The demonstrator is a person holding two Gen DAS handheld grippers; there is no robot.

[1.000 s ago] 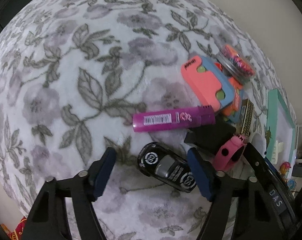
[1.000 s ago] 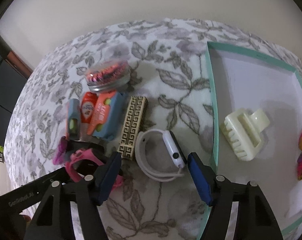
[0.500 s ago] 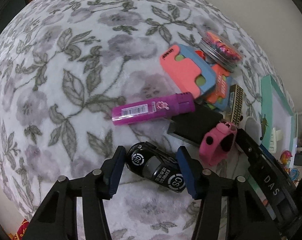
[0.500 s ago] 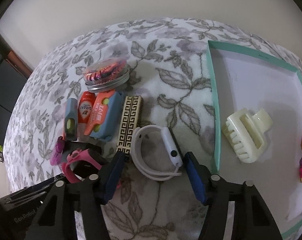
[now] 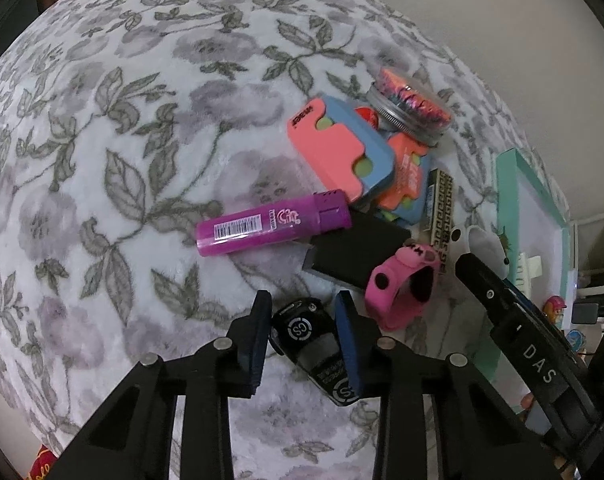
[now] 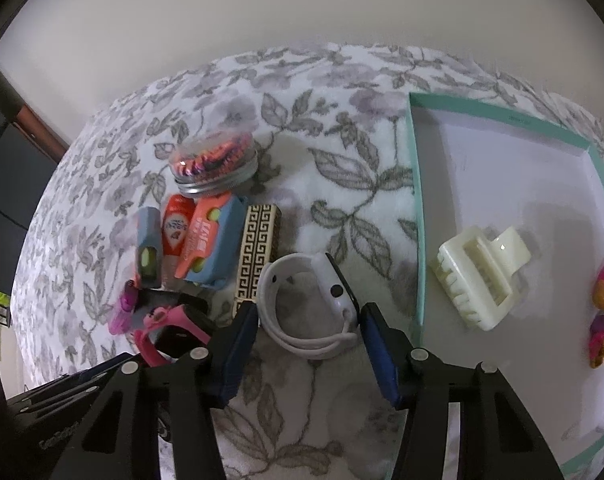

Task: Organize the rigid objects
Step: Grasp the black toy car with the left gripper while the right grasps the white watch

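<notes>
Two grippers closing. Left gripper, bottom centre, blue pads nearly pinching glossy black toy car on fuzzy floral blanket. Right gripper half-open around looped white smartwatch, pads not visibly pressing. Beyond: purple cylinder tube, pink rubbery watch, teal-rimmed tray holding cream claw clip.
</notes>
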